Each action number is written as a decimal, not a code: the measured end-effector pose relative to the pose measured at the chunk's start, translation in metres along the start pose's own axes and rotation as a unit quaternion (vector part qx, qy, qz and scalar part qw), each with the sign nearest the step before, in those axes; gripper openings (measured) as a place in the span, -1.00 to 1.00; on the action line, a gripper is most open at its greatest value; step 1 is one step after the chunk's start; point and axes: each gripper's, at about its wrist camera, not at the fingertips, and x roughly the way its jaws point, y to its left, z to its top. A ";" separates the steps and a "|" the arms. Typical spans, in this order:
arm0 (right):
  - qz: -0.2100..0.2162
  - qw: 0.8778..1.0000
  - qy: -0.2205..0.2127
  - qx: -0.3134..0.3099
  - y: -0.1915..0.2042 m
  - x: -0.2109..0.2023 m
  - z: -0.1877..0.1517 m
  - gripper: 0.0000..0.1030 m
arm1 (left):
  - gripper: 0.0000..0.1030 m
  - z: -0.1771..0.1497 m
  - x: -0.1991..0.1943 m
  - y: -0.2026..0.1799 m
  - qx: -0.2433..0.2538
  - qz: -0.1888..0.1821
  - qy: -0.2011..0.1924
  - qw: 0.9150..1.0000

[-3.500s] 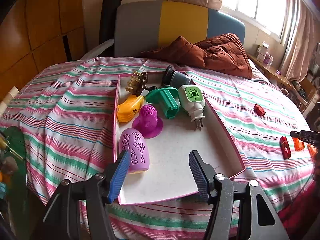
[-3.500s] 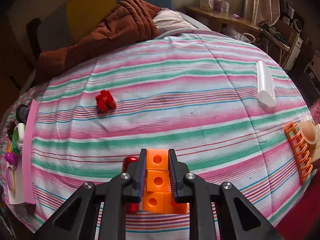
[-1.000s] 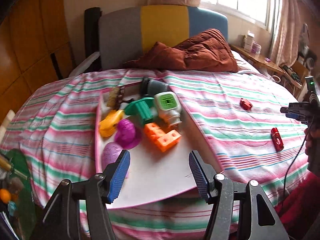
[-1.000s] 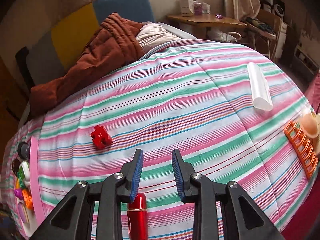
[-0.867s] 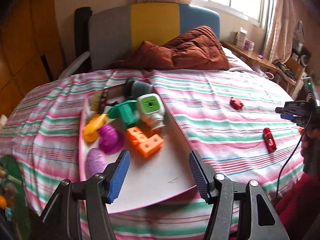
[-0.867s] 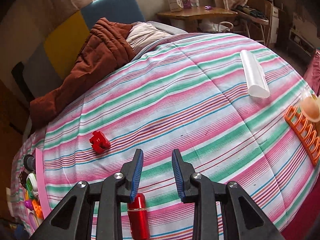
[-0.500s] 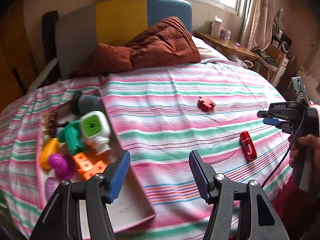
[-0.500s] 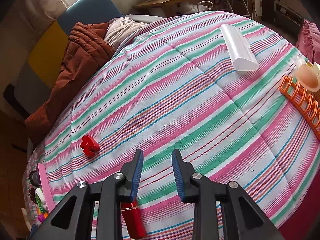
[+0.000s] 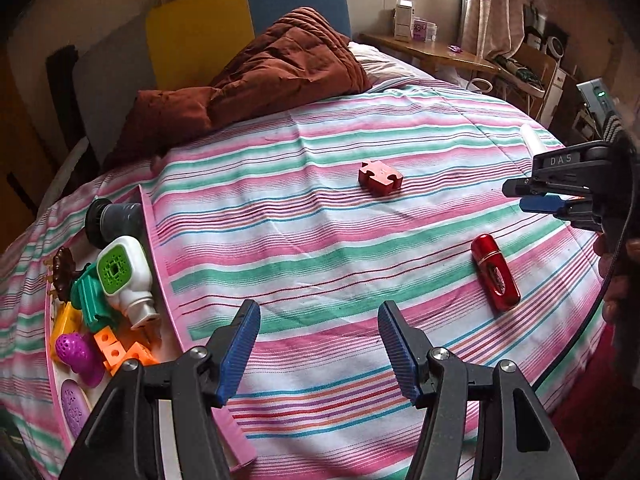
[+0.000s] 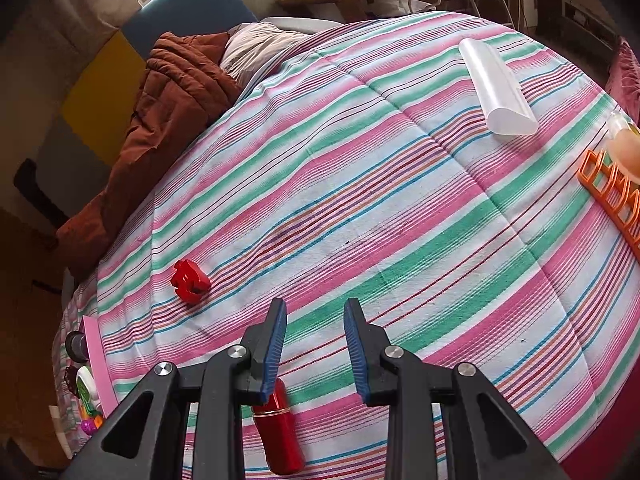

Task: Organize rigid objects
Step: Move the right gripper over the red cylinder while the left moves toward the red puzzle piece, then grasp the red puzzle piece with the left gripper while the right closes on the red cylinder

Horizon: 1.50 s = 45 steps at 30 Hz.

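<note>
The left gripper [image 9: 318, 338] stands open over the striped bedspread [image 9: 320, 240] with nothing between its blue pads [image 9: 236, 346]. The right gripper [image 10: 315, 344] has its jaws parted by a narrow gap, also empty; bare bedspread shows between the fingertips.

Nearest the right gripper, a red cylindrical case [image 10: 280, 436] lies flat on the bedspread, partly hidden under the gripper's left finger but not between the pads. In the left wrist view the same case [image 9: 495, 277] lies near the bed's right edge, just below the right gripper [image 9: 540, 196], which a hand [image 9: 618, 276] holds.

A red puzzle-shaped block [image 9: 379, 176] lies alone toward the middle of the bed, well apart from the case.

A pink-rimmed tray [image 9: 160, 264] rests at the bed's left edge. It contains:
- an orange cube block [image 9: 120, 350];
- a white plug-in device with a green face [image 9: 124, 276];
- a green piece [image 9: 88, 300];
- a yellow piece [image 9: 64, 320];
- two purple pieces [image 9: 78, 354];
- a dark grey cylinder [image 9: 114, 220];
- a brown piece [image 9: 64, 268].

Toward the bed's far right edge lie a translucent white tube [image 10: 496, 88] and an orange rack [image 10: 612, 196]. A brown quilt [image 9: 256, 80] is bunched at the head of the bed.
</note>
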 end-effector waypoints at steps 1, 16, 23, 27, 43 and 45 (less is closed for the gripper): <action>-0.001 1.000 0.001 0.002 -0.001 0.000 0.000 -0.44 | 0.21 0.001 0.000 -0.001 0.002 0.000 -0.002 1.000; -0.008 1.000 0.000 0.016 -0.004 0.000 0.001 -0.44 | 0.28 0.002 0.006 -0.010 0.009 -0.008 0.002 1.000; -0.006 1.000 0.000 0.019 -0.005 -0.002 0.002 -0.44 | 0.28 0.007 0.034 -0.001 -0.035 -0.039 0.051 0.997; 0.000 1.000 0.001 0.022 -0.006 -0.001 0.003 -0.44 | 0.26 0.024 0.047 0.002 -0.058 -0.065 0.060 0.994; 0.029 0.999 0.018 0.026 -0.003 0.004 -0.002 -0.43 | 0.38 0.125 0.126 -0.032 -0.080 -0.089 0.045 0.992; 0.034 0.999 0.020 0.028 -0.003 0.004 -0.002 -0.43 | 0.38 0.132 0.139 -0.035 -0.082 -0.076 0.047 0.993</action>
